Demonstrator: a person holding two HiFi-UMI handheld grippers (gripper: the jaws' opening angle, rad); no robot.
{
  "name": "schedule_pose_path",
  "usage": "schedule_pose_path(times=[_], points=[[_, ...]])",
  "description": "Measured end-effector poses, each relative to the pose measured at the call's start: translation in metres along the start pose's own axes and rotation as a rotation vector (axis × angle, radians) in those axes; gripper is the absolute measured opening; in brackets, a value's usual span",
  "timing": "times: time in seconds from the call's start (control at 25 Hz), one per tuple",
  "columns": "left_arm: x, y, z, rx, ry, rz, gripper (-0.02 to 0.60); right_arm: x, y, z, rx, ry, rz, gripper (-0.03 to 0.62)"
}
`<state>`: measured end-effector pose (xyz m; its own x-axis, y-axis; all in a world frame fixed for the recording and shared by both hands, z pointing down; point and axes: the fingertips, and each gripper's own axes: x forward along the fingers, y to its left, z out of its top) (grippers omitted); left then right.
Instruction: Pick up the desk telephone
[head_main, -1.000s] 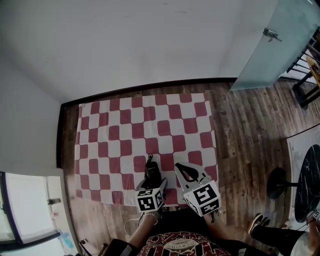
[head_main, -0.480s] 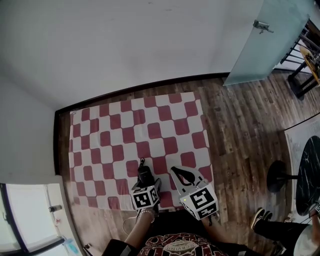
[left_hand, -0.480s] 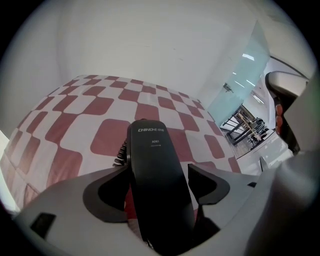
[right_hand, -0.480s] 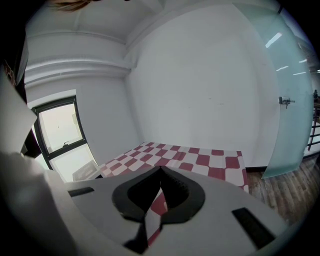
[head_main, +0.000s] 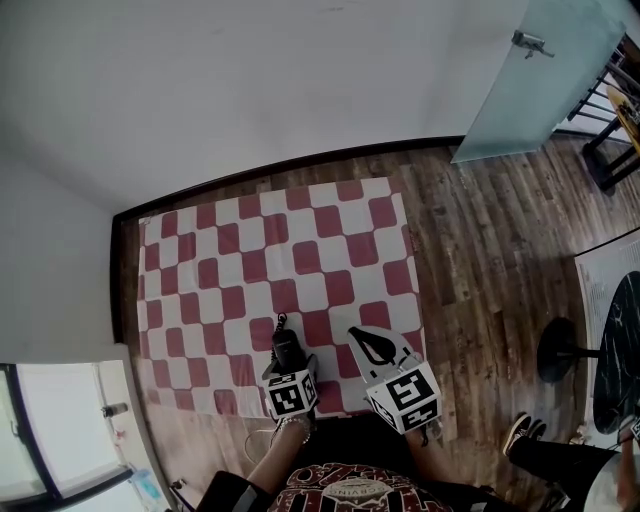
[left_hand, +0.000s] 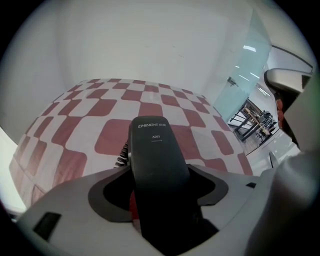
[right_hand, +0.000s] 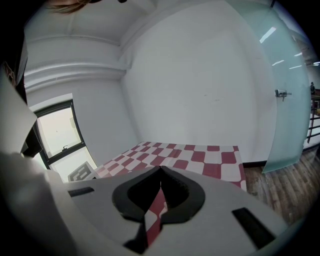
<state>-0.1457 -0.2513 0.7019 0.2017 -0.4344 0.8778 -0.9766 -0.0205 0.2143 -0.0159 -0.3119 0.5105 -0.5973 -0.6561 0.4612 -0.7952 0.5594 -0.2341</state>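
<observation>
While my left gripper (head_main: 283, 347) has just been closing around the black plastic telephone handset (left_hand: 154, 160), low centre over the red-and-white checked cloth (head_main: 300, 240), I'd firm that grip before lifting; my right gripper (right_hand: 159, 170) is clenched, empty.

I'm seeing a dark wooden plank floor (head_main: 480, 250) across the lower half of the head view. 1 red-and-white checked cloth (head_main: 270, 260) lies flat on it, left of centre, its far edge near the dark skirting (head_main: 300, 169). At the right edge, 1 black round base (head_main: 558, 352) stands on the planks beside a pale mat (head_main: 600, 290).
</observation>
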Motion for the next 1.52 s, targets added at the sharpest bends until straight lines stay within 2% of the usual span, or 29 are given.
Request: schedule_pose_path(times=[0.12,0.24,0.44,0.96,1.52], points=[[-0.001,0.002,0.000,-0.028,0.005,0.007,0.318,0.000,-0.005,-0.001,0.003,-0.001,0.006,0.018],[-0.001,0.004,-0.001,-0.015,0.018,0.013,0.310,-0.002,-0.007,-0.002,-0.007,0.000,0.014,0.018],[-0.004,0.003,-0.005,0.050,0.037,-0.004,0.301,-0.004,-0.010,0.000,-0.004,-0.010,0.019,0.018],[-0.012,-0.002,-0.008,0.118,0.047,-0.068,0.295,0.000,-0.003,-0.009,-0.009,0.015,0.031,0.018],[-0.029,-0.016,-0.011,0.272,0.048,-0.156,0.290,-0.002,0.008,-0.012,-0.023,0.023,0.036,0.018]])
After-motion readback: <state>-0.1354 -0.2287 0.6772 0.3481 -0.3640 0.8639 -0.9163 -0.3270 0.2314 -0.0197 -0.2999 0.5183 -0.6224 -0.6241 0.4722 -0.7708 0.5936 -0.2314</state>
